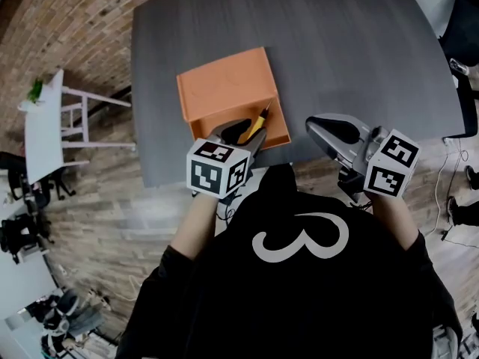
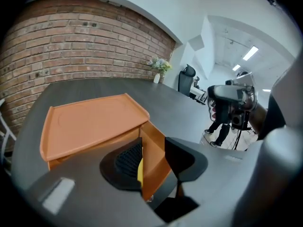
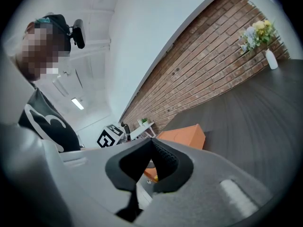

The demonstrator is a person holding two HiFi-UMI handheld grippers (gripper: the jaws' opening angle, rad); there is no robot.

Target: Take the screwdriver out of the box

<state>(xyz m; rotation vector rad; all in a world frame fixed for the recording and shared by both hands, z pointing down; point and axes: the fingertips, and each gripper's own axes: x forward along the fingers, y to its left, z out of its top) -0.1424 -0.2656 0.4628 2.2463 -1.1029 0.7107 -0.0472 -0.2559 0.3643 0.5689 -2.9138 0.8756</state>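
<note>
Orange box (image 1: 224,88) wall, screwdriver (image 1: 258,123) btw wide-spread L gripper (image 2: 152,155) jaws; R gripper (image 3: 151,143) jaws together, empty.

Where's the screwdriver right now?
Head view: the screwdriver lies inside the open orange box on the grey table, near its right wall, right by the left gripper.

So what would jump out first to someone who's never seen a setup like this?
The bright orange box lies open on the dark grey table, with a yellow-and-black screwdriver inside near its right wall. The left gripper is at the box's near edge, jaws apart by the screwdriver, while the right gripper hangs right of the box. Each carries a cube with black-and-white square markers.
</note>
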